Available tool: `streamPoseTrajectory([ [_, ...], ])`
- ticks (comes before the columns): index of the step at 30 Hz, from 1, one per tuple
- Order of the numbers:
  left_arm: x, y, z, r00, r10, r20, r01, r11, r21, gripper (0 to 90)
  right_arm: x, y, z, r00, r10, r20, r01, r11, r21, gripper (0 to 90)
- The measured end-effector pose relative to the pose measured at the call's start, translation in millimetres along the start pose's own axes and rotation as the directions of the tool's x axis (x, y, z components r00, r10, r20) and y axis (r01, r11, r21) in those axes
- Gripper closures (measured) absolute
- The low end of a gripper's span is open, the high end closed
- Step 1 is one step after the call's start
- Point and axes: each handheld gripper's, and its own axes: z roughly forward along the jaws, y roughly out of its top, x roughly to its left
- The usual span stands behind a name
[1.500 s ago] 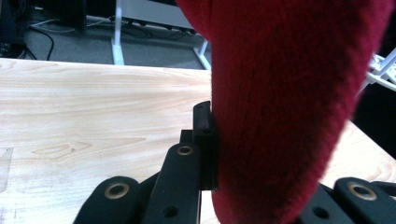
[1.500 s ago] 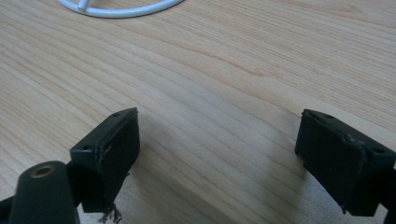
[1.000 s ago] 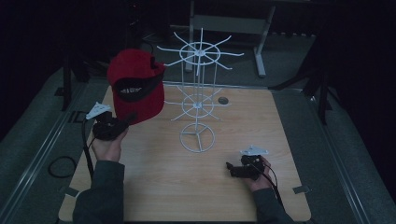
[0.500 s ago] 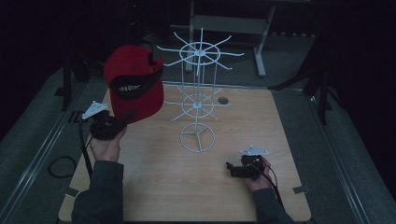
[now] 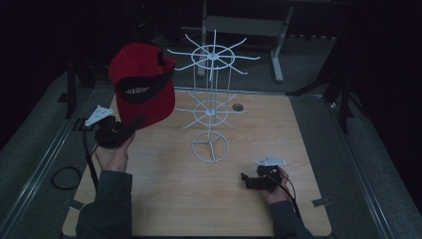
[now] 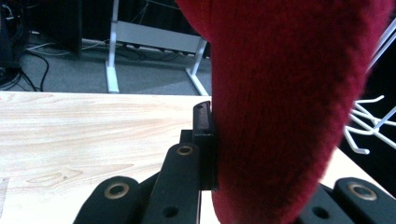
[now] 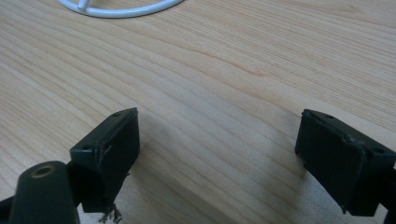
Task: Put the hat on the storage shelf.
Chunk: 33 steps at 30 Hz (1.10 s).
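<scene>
A red cap (image 5: 142, 82) with a black inner band is held up above the table's left side, its brim pinched in my left gripper (image 5: 134, 122). In the left gripper view the red cap (image 6: 285, 102) fills the space between the black jaws, which are shut on it. A white wire display rack (image 5: 211, 99) stands mid-table on a ring base, with spokes at the top level close to the cap. My right gripper (image 5: 245, 180) rests low at the table's front right, jaws wide apart over bare wood (image 7: 219, 135), holding nothing.
The wooden table (image 5: 164, 199) has dark rails along both sides. A small round hole (image 5: 237, 107) sits behind the rack. A black cable (image 5: 62, 177) loops off the left edge. The rack's base ring (image 7: 116, 9) shows at the top of the right gripper view.
The cap and left gripper have risen slightly and drifted a little toward the rack's top. The right gripper has stayed put.
</scene>
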Motion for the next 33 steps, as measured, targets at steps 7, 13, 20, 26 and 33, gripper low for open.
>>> streamPoseTrajectory([
  [7,-2.8,3.5,-3.2,1.0000,0.001,0.001,-0.001,0.9999,-0.012,85.2,0.0,0.0,0.0,1.0000,0.000,0.000,0.000,1.000,0.000,13.7],
  [13,-5.2,6.1,-5.0,1.0000,0.003,0.004,-0.003,0.9998,-0.020,85.1,0.0,0.0,0.0,1.0000,0.001,0.000,-0.001,1.000,0.000,13.7],
  [20,-7.0,9.0,-6.8,1.0000,0.005,0.006,-0.004,0.9995,-0.031,85.1,0.0,0.0,0.0,1.0000,0.001,-0.001,-0.001,1.000,0.000,13.7],
  [26,-8.1,10.9,-8.8,0.9999,0.005,0.009,-0.004,0.9992,-0.040,85.1,0.0,0.0,0.0,1.0000,0.000,0.000,0.000,1.000,0.000,13.7],
  [33,-8.6,12.6,-9.2,0.9999,-0.001,0.014,0.002,0.9990,-0.045,85.1,0.0,0.0,0.0,1.0000,0.000,0.000,0.000,1.000,0.000,13.7],
])
